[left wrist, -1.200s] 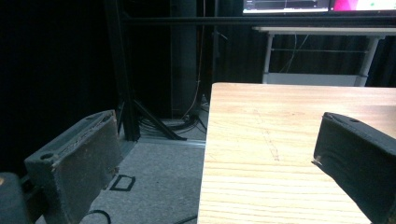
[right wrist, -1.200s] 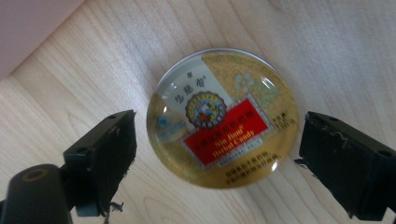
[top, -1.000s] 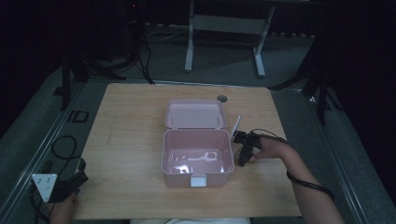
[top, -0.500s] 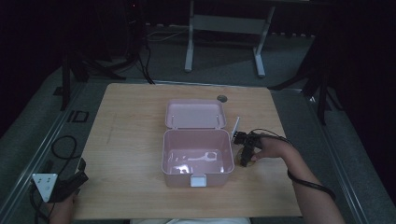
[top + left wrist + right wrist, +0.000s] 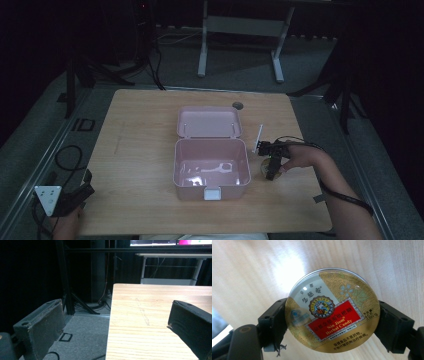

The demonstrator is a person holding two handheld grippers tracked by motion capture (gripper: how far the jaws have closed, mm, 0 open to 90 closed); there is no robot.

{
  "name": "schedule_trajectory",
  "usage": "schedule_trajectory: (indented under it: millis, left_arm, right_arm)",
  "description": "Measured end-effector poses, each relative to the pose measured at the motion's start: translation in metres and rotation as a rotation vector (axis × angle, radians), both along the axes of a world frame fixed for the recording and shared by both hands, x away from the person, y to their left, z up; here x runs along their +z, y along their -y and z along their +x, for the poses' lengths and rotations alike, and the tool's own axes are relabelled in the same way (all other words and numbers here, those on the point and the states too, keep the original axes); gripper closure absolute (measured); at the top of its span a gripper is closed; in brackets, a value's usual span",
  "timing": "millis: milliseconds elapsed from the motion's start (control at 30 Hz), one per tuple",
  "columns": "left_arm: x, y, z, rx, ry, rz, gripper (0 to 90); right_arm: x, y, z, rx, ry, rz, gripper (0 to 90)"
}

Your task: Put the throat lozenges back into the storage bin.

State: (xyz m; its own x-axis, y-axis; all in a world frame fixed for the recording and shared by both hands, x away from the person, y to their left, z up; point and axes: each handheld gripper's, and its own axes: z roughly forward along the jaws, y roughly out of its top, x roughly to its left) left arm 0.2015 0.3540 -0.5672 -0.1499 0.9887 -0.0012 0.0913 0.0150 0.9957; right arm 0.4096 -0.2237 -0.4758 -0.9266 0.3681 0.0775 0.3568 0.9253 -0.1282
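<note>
A pink box (image 5: 190,192) stands open in the middle of the wooden table (image 5: 140,130), its lid (image 5: 209,121) folded back on the far side. Just right of the box, my right gripper (image 5: 271,167) points down at the table. It is shut on a round gold candy tin (image 5: 332,310) with a red label, one jaw pressed on each side of it. The tin (image 5: 264,169) sits low over the wood. My left gripper (image 5: 82,190) is held off the table's near left corner. Its jaws (image 5: 115,322) are wide apart with nothing between them.
A pale shape lies on the box floor; I cannot tell whether it is an object or glare. A small dark round grommet (image 5: 237,105) sits near the table's far edge. A white desk frame (image 5: 240,30) stands on the floor behind. Bare wood lies left of the box.
My right gripper with the tin has shifted slightly to the right and toward the near edge. The left gripper and the box have not moved.
</note>
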Motion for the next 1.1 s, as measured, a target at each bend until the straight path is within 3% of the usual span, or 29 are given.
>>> schedule_trajectory:
  millis: [300, 333, 433, 533, 733, 1100]
  left_arm:
    - [0.000, 0.000, 0.000, 0.001, -0.001, 0.000, 1.0]
    - [0.000, 0.000, 0.000, 0.001, -0.001, 0.000, 1.0]
    - [0.000, 0.000, 0.000, 0.001, -0.002, -0.001, 1.1]
    - [0.000, 0.000, 0.000, 0.001, -0.001, -0.001, 1.0]
    - [0.000, 0.000, 0.000, -0.001, -0.003, -0.001, 1.1]
    - [0.000, 0.000, 0.000, -0.001, -0.003, -0.002, 1.0]
  right_arm:
    - [0.031, -0.003, -0.008, 0.014, 0.005, -0.009, 20.1]
    - [0.042, -0.004, -0.010, 0.020, 0.017, -0.013, 20.1]
    - [0.051, -0.004, -0.011, 0.026, 0.024, -0.014, 20.1]
    - [0.071, -0.007, -0.014, 0.035, 0.039, -0.012, 20.1]
    - [0.095, -0.014, -0.016, 0.055, 0.065, -0.013, 20.1]
    - [0.106, -0.042, -0.021, 0.110, 0.052, 0.003, 20.1]
